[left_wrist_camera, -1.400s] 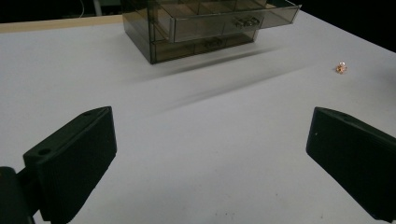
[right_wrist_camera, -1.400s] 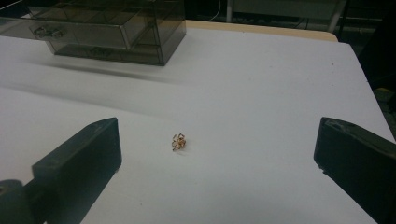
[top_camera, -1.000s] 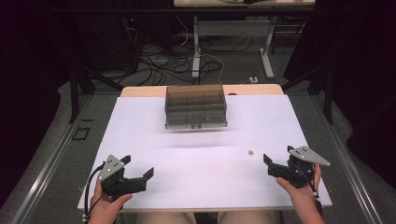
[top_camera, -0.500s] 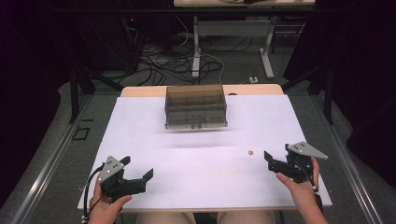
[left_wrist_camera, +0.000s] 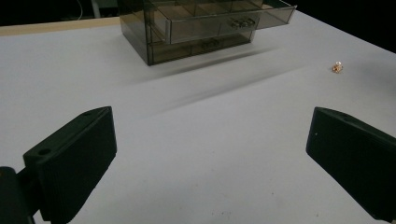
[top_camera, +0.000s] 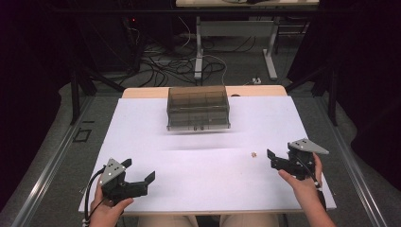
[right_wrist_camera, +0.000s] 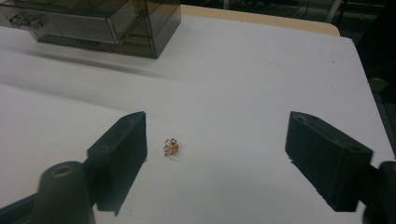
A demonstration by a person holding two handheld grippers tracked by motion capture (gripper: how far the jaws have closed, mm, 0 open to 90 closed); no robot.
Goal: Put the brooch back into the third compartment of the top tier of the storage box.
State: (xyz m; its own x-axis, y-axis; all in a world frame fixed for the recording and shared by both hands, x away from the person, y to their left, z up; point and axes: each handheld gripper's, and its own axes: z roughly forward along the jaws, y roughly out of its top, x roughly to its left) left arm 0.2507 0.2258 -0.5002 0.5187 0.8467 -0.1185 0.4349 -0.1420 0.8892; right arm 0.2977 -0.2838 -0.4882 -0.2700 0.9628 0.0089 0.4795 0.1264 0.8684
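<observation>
My right gripper (right_wrist_camera: 215, 158) is wide open and holds nothing. My left gripper (top_camera: 135, 182) is wide open and empty too. The tiny gold trinket (right_wrist_camera: 171, 147) lies on the white bench (top_camera: 203, 184), well in front of the smoky drawer box (top_camera: 198, 108), just ahead of my right gripper. It looks light and delicate, so I think a soft pinch across its middle is best.

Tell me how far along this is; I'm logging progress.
Done: the top drawer of the drawer box stands pulled out. In hand: nothing; the left gripper and right gripper are both open. Left: the small gold trinket lies on the table, ahead of the right gripper, probably next to be picked up.
</observation>
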